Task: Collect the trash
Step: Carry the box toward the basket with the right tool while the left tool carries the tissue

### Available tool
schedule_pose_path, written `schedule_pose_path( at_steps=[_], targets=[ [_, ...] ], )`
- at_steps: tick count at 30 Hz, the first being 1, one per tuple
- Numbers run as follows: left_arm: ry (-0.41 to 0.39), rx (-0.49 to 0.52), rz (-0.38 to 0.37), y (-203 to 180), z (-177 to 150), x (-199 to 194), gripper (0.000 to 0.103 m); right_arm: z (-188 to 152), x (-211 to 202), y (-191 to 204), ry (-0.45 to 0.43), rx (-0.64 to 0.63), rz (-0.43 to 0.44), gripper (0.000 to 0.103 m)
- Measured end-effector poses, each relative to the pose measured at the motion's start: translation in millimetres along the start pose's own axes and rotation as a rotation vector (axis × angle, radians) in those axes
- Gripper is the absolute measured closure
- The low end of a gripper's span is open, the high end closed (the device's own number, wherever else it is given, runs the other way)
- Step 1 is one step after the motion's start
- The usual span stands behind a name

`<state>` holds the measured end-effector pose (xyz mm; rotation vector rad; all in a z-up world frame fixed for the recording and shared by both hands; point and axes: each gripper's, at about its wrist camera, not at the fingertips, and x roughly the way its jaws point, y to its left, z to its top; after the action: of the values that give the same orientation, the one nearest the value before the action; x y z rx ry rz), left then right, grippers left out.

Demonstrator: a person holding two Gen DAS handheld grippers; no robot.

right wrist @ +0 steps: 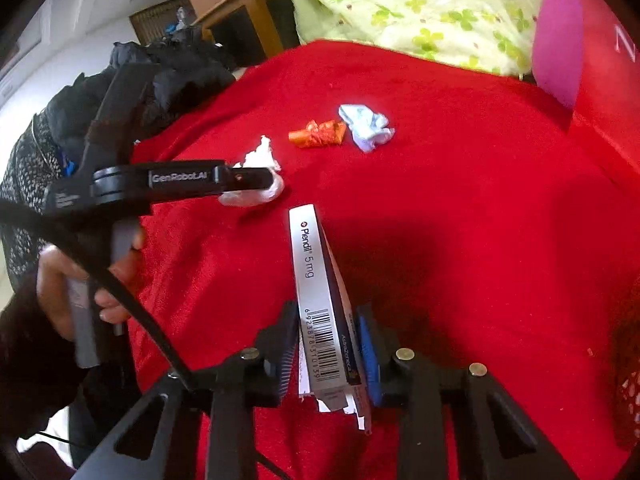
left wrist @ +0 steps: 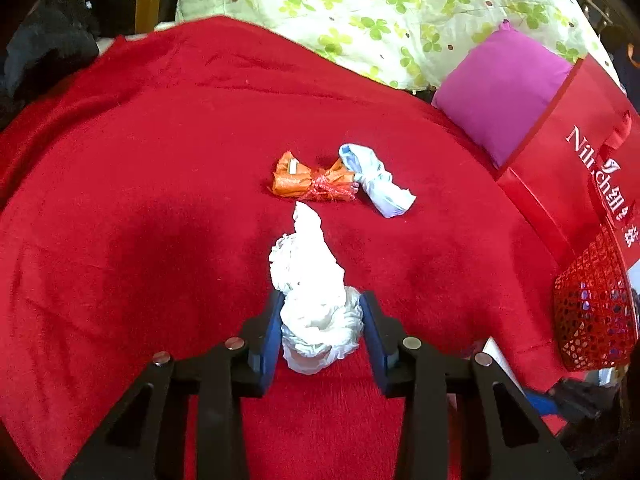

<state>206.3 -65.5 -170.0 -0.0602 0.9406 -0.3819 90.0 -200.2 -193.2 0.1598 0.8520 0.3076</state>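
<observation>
A crumpled white plastic wad [left wrist: 312,264] lies on the red blanket [left wrist: 140,200], and my left gripper [left wrist: 322,308] is shut on its near end, blue pads pressing both sides. Beyond it lie an orange wrapper [left wrist: 312,182] and a light blue crumpled piece [left wrist: 376,180], touching each other. My right gripper [right wrist: 328,320] is shut on a silver and blue medicine box [right wrist: 316,280], held on edge above the blanket. The right wrist view also shows the left gripper [right wrist: 256,178] from the side over the white wad [right wrist: 260,156], the orange wrapper [right wrist: 318,134] and the blue piece [right wrist: 368,126].
A red paper bag [left wrist: 568,168] stands at the right edge with a red mesh basket [left wrist: 592,312] in front of it. A magenta cushion [left wrist: 504,92] and a clover-print quilt [left wrist: 380,8] lie behind. Dark clothing [right wrist: 160,80] is piled at the left. A person's hand [right wrist: 68,292] grips the left handle.
</observation>
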Motion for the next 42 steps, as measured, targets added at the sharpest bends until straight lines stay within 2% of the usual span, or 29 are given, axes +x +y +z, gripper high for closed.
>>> schedule_pose_path(
  at_steps=[5,8,11,20,29,42],
  targets=[
    [-0.066,0.047,0.051,-16.0,-1.3,-39.9,0.063,4.5,-46.7,-13.0,-0.175,0.062,-0.008,0.073],
    [-0.105,0.091,0.097,-33.2,-2.9,-65.8,0.063,0.8,-79.1,-23.1,-0.287,0.094,-0.057,0.073],
    [-0.147,0.13,0.121,-45.8,-4.4,-86.7,0.063,-3.5,-106.5,-28.0,-0.377,0.122,-0.068,0.073],
    [-0.248,0.231,0.155,-93.4,-11.1,-139.0,0.063,-26.7,-168.2,-28.6,-0.566,0.172,-0.085,0.073],
    [-0.348,0.323,0.203,-136.2,-20.0,-171.4,0.063,-37.6,-195.0,-37.4,-0.633,0.199,-0.087,0.073],
    [-0.347,0.376,0.207,-177.0,-22.3,-166.9,0.063,-49.9,-218.8,-51.1,-0.701,0.219,-0.093,0.073]
  ],
)
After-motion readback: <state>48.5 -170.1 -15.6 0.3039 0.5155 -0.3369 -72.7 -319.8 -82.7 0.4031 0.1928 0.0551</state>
